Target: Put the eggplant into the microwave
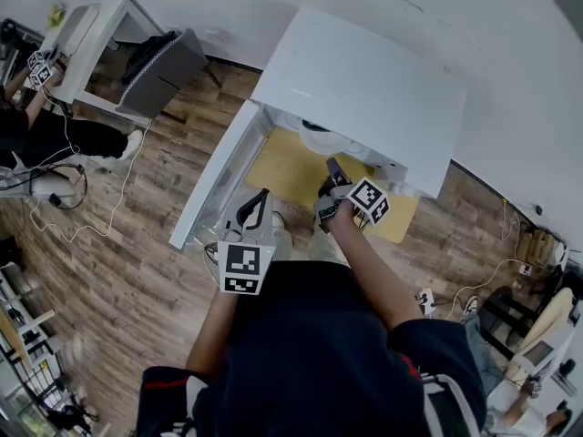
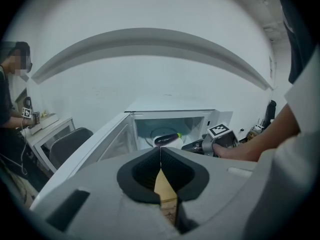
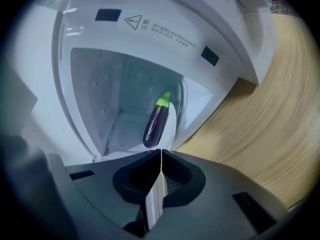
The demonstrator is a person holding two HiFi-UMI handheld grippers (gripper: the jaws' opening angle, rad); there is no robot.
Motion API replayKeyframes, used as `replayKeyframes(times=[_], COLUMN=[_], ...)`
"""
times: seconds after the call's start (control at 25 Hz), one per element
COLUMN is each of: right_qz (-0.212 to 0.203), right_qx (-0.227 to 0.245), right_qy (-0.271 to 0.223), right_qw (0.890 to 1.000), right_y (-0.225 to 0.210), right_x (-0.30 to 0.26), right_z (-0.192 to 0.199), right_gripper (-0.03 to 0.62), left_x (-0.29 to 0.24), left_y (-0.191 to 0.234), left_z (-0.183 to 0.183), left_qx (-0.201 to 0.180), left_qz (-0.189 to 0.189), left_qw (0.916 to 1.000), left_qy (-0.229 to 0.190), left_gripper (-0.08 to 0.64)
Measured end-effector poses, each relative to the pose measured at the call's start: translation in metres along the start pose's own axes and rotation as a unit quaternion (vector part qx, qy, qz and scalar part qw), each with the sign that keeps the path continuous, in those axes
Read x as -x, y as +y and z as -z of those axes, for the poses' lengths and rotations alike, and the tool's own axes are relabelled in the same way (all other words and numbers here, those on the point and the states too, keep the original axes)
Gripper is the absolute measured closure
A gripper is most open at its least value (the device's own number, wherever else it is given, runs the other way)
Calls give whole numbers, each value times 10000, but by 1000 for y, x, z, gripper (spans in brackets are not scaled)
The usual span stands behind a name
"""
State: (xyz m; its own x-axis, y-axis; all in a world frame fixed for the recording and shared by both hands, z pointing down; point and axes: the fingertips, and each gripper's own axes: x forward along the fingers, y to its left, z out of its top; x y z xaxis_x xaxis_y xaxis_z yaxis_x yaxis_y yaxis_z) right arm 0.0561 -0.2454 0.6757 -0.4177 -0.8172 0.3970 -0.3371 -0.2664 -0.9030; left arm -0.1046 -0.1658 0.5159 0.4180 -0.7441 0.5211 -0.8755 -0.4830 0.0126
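The purple eggplant (image 3: 155, 124) with its green stem end lies on the white turntable inside the open white microwave (image 1: 363, 87); it also shows in the left gripper view as the eggplant (image 2: 167, 138). The microwave door (image 1: 215, 184) swings out to the left. My right gripper (image 3: 161, 151) is shut and empty, just outside the cavity mouth and short of the eggplant. In the head view the right gripper (image 1: 332, 165) points into the opening. My left gripper (image 1: 260, 196) hangs back by the door, shut on nothing, its tip (image 2: 160, 149) aimed at the cavity.
The microwave stands on a light wooden tabletop (image 3: 260, 109). Behind on the left are a white desk (image 1: 96, 35) and a dark chair (image 1: 164, 71). Another person (image 1: 36, 126) sits there, with cables (image 1: 86, 217) trailing on the wood floor.
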Motion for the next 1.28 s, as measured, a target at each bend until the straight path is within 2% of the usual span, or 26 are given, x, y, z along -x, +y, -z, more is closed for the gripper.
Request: replayKeyframes(times=[0.24, 0.36, 0.44, 0.56, 0.68, 0.84, 1.04, 1.12, 1.28], right_qz=[126, 172, 204, 257, 285, 409, 509, 556, 614], right_qx=[884, 1617, 2339, 3325, 3933, 4461, 4902, 4970, 4983], right_qy=[602, 880, 1103, 1366, 1484, 1594, 1734, 1748, 1750], right_qw=[9942, 9828, 9658, 9328, 9069, 8797, 8527, 8481, 8469], right_y=[8, 14, 19, 23, 27, 24, 19, 16, 14], right_x=[-11, -16, -20, -24, -30, -34, -40, -43, -46], right_z=[21, 31, 38, 48, 52, 54, 54, 51, 45], right_gripper=[580, 581, 581, 581, 581, 581, 581, 581, 581], left_x=[6, 8, 8, 8, 8, 9, 8, 7, 6], left_y=[5, 7, 8, 7, 8, 12, 17, 17, 18], left_z=[3, 4, 5, 6, 8, 12, 15, 15, 15], left_qx=[27, 42, 52, 65, 68, 95, 119, 123, 125], left_qz=[-98, -129, -138, -135, -135, -158, -192, -187, -180], left_qw=[9999, 9999, 9999, 9999, 9999, 9998, 9996, 9996, 9996], left_qy=[15, 29, 28, 33, 54, 118, 145, 155, 179], left_gripper=[543, 543, 543, 543, 543, 543, 543, 543, 543])
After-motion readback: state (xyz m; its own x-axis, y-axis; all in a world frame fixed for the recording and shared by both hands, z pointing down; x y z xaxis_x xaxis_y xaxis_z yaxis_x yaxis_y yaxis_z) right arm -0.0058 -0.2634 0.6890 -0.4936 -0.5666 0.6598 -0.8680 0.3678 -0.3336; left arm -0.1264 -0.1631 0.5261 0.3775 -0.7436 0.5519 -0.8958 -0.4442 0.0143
